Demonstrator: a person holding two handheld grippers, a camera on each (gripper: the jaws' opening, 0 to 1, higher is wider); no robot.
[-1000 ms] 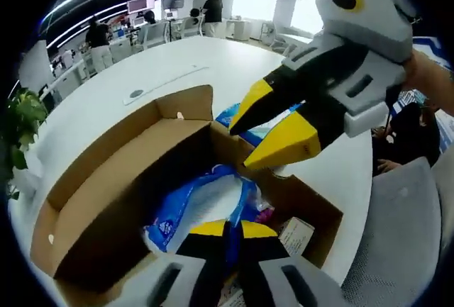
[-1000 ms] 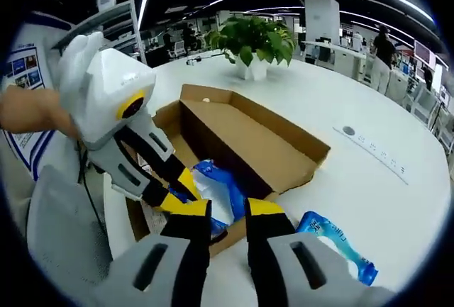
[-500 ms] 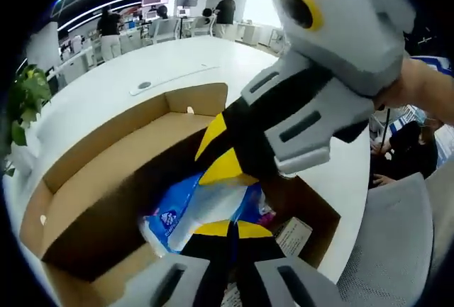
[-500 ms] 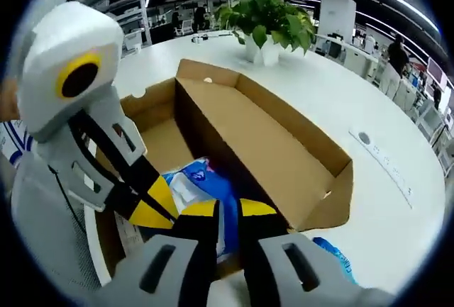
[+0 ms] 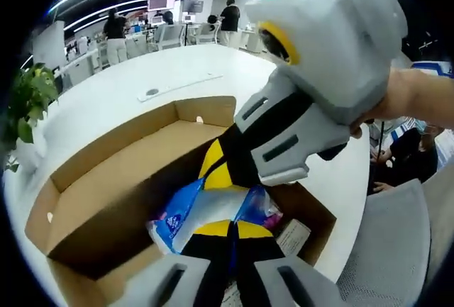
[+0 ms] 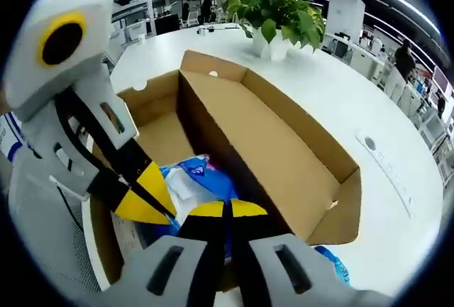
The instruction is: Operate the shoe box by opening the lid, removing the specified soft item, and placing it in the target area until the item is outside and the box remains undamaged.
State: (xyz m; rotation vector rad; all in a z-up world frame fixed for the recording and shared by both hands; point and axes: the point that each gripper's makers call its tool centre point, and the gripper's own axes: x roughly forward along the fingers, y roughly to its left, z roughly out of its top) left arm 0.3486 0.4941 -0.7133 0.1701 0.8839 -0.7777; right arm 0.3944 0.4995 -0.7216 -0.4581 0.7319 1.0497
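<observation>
**Both hand-held grippers pinched on the pack inside the open box**

A blue-and-white soft pack [image 5: 186, 216] [image 6: 190, 188] is seen lying inside the open cardboard box [image 5: 106, 201] [image 6: 284, 158], near one end of it. In the left gripper view, the left hand-held gripper [image 5: 228, 230] is pressed together on the pack's near edge, its yellow tips meeting over the plastic. The right hand-held gripper [image 5: 220, 172] is seen reaching down from the upper right, held by a hand [image 5: 415, 101], with its yellow tips at the top of the same pack. In the right gripper view, the right hand-held gripper [image 6: 227, 210] is closed on the pack's edge, while the left hand-held gripper [image 6: 145, 197] is angled in from the left beside it. The lid [image 5: 120, 144] [image 6: 234, 119] is folded back and stands open along the box's long side. A second blue pack [image 6: 333, 261] lies outside the box on the white worktop [image 5: 142, 73] [image 6: 340, 101]. A potted plant [image 6: 277, 20] [image 5: 28, 101] stands on the worktop beyond the box. A printed card [image 5: 292, 236] is tucked in the box corner.
</observation>
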